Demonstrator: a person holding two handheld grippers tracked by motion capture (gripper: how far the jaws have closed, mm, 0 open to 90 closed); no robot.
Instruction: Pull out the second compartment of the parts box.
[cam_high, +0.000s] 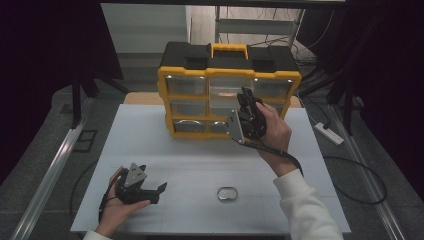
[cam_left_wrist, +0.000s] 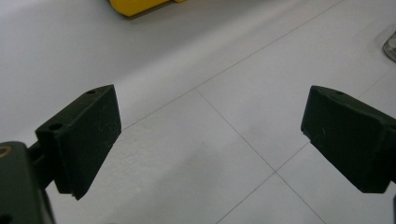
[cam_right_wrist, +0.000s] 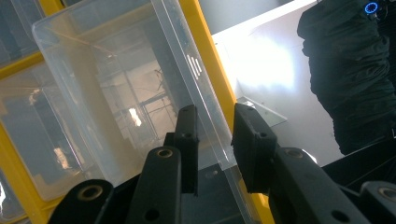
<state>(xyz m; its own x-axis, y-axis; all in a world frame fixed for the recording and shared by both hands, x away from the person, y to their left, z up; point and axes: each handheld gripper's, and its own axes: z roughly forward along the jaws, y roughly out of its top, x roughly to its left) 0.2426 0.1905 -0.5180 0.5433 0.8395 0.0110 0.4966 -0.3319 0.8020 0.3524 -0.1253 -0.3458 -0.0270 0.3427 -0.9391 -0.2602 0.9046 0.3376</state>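
Dark curtains and a metal rack close in the space behind a white tabletop (cam_high: 150, 145) marked with thin grid lines. At the far edge of the tabletop, near its middle, stands a yellow and black organizer box (cam_high: 227, 90) with a yellow handle on top and rows of clear plastic drawers in its front. The right gripper (cam_high: 246, 102) is raised in front of the middle row, toward the box's right side, and in the right gripper view its jaws stand either side of the thin front wall of one clear drawer (cam_right_wrist: 116, 93), which is pulled out and tilted. One jaw lies against the wall; whether the other presses on it cannot be told. That drawer looks empty, and what the neighbouring drawers hold cannot be made out through the glare. Near the front edge of the tabletop, right of centre, lies a small shallow metal tin (cam_high: 227, 193), apparently with nothing in it. The left gripper (cam_high: 155, 192) rests low by the front left corner, its jaws wide apart over bare white surface.
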